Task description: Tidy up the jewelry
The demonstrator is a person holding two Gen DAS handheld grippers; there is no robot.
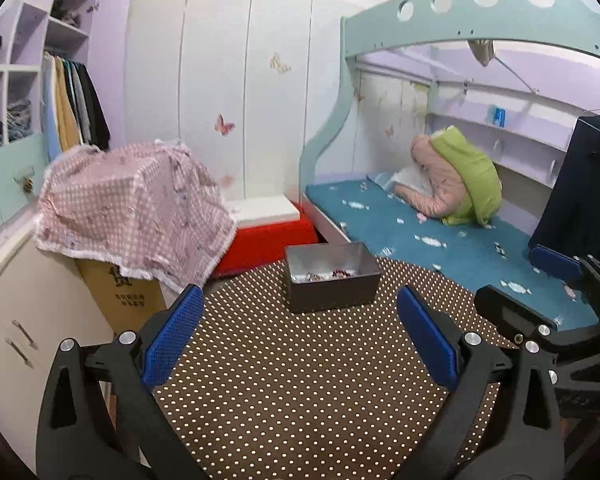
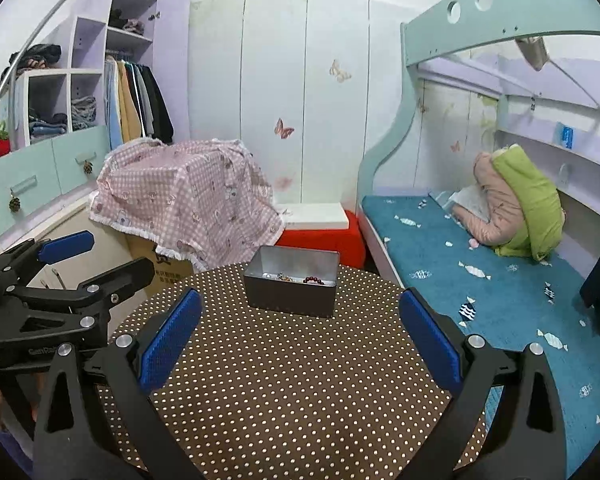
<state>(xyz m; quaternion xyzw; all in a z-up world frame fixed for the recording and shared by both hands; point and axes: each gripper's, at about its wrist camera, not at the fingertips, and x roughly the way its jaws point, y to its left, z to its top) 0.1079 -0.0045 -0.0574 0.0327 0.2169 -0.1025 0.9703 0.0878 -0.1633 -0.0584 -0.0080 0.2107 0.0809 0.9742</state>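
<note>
A grey metal tin stands open at the far side of a round table with a brown polka-dot cloth. Jewelry lies inside it, including a dark red bead bracelet and some small pieces I cannot make out. The tin also shows in the right wrist view. My left gripper is open and empty, held above the near part of the table. My right gripper is open and empty too, beside the left one. The right gripper also shows at the right edge of the left wrist view.
A cardboard box draped with a pink checked cloth stands left of the table. A red and white box sits behind it. A bed with a teal cover runs along the right. A wardrobe with hanging clothes is at the left.
</note>
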